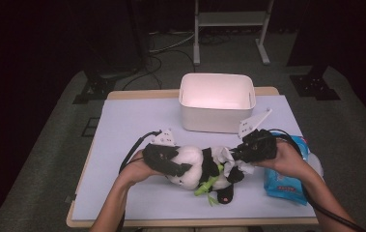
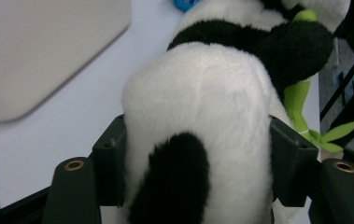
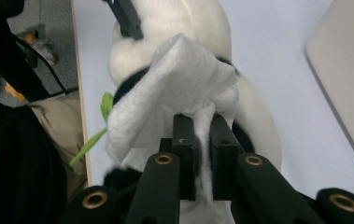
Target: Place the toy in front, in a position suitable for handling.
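Plush panda (image 2: 198,107) clamped at rump between left gripper (image 2: 195,158) pads; soft, light, squashes. White wipe (image 3: 174,93) pinched in right gripper (image 3: 201,140); limp, best held bunched.

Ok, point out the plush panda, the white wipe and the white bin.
plush panda (image 2: 202,107), left gripper view, white rump between the jaws.
white wipe (image 3: 174,88), right gripper view, its bunched middle.
white bin (image 1: 214,120), high view, near wall.

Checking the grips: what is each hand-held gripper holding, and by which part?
Left hand-held gripper holds the panda around its body; right hand-held gripper pinches a wipe by its bunched edge.
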{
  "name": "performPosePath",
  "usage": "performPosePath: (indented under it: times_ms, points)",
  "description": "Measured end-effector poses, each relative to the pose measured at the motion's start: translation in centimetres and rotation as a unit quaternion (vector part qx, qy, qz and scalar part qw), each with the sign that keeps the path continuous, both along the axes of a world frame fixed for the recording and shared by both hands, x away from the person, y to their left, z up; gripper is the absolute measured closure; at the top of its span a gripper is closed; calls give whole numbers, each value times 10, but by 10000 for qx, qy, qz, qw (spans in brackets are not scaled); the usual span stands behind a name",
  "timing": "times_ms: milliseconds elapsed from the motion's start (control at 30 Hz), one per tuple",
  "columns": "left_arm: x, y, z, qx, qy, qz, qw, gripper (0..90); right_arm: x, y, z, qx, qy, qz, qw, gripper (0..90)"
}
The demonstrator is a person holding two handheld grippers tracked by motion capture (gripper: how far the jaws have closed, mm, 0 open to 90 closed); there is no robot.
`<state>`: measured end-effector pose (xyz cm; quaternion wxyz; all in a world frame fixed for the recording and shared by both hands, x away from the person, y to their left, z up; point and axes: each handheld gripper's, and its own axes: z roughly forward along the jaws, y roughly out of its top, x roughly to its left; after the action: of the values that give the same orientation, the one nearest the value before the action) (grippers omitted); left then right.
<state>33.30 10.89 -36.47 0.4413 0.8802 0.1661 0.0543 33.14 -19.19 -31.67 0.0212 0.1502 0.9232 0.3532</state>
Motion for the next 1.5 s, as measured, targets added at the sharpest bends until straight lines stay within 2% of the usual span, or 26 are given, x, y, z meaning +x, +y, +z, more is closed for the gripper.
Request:
performPosePath:
  times_ms: [100,133,167,333,400,633,733,800,833,1033,1233,1333,1500]
  points:
    - [0,-6,3,-45,-180,-75,9998,359,8,7,4,2,18,1,10000,832]
    - [0,-6,3,-45,-180,-75,9998,360,8,7,4,2,18,1,10000,832]
    - [-1,-10,5,-75,-246,-91,9996,360,15,18,5,-37,42,68,10000,831]
    - [-4,-10,6,23,-326,-166,9993,358,22,39,2,-204,81,181,9996,830]
    - [-6,-6,3,-44,-293,-162,9994,358,23,43,2,-233,68,213,9995,830]
    - [-8,5,-6,-207,-121,-100,9997,351,17,21,4,-45,10,-21,10000,831]
    - [-8,10,-10,-208,-57,-59,9998,346,12,10,5,-9,-24,-70,10000,831]
    - [-8,11,-10,-215,-37,-59,9997,343,10,8,4,4,-38,-69,10000,831]
    - [-9,12,-11,-240,-41,-55,9997,341,4,2,3,45,-24,-86,10000,831]
    - [-8,14,-12,-263,58,5,9996,334,-10,-9,-1,154,-8,-97,9998,831]
    - [-10,13,-11,-236,19,-21,9997,327,-22,-19,-4,117,2,-39,9999,829]
    - [-9,12,-11,-213,17,-36,9998,328,-21,-21,-3,86,-29,-42,10000,828]
    - [-10,12,-10,-173,21,-46,9998,328,-14,-8,1,11,-24,22,10000,826]
